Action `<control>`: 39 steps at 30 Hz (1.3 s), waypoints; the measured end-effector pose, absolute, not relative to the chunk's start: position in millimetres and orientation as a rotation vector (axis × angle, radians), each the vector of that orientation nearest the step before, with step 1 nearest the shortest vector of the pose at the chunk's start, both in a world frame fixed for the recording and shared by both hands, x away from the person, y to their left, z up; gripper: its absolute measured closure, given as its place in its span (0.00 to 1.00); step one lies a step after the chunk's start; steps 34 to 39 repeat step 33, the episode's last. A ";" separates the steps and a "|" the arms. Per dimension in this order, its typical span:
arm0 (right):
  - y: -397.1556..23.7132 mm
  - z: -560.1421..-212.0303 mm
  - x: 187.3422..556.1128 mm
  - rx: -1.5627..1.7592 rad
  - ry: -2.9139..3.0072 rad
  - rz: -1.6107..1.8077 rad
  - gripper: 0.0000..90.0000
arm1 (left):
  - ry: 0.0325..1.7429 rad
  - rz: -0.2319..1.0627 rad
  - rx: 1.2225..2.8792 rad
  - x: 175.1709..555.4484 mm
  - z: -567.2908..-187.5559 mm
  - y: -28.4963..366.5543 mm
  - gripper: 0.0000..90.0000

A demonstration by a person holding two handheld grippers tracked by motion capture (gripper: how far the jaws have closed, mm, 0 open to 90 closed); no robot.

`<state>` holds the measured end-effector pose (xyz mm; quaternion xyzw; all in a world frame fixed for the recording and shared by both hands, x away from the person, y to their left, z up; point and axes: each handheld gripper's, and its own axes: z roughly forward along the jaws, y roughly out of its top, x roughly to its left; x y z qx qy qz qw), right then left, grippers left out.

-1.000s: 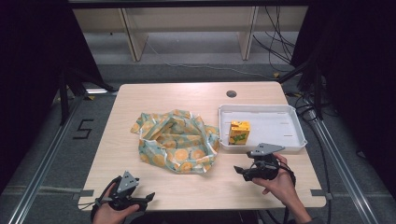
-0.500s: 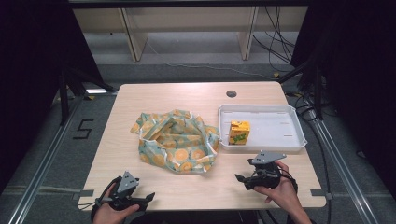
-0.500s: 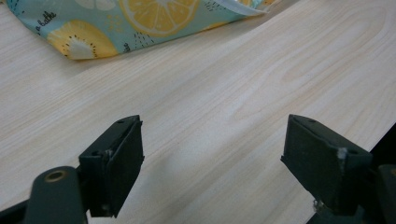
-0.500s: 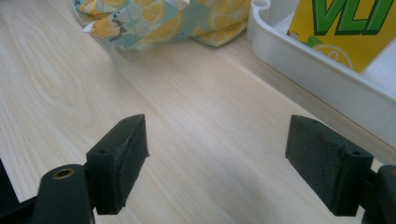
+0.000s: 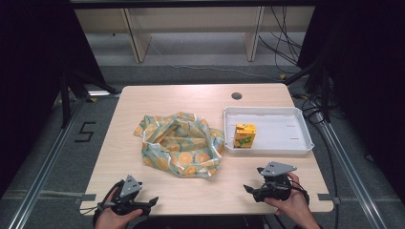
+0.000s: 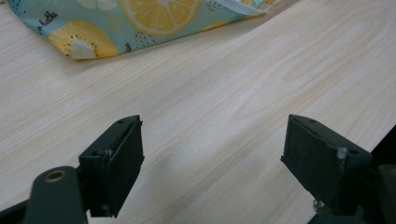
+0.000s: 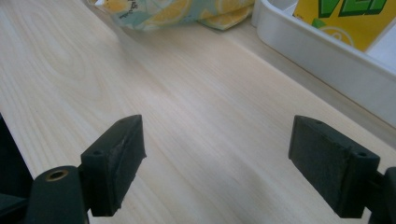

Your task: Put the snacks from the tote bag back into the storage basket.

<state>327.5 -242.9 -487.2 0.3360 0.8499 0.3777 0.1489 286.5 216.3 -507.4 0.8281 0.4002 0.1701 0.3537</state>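
— What were the grippers doing?
— My right gripper, low at the right of the high view, had just been opening its jaws and they stood wide with nothing between them. My left gripper, at the bottom left, was spread wide too, over bare counter.
— And the things?
— The fruit-print cloth bag lay crumpled mid-frame. Just right of it, the white tray held a yellow juice carton upright.
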 end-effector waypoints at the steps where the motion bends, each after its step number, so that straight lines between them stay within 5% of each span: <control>1: -243.7 -488.4 327.1 0.953 2.443 1.090 0.22 | 1.033 0.441 2.141 286.4 -507.5 216.4 0.22; 39: -248.6 -498.7 312.2 0.906 2.483 1.002 0.19 | 1.041 0.436 2.142 286.7 -507.8 215.7 0.22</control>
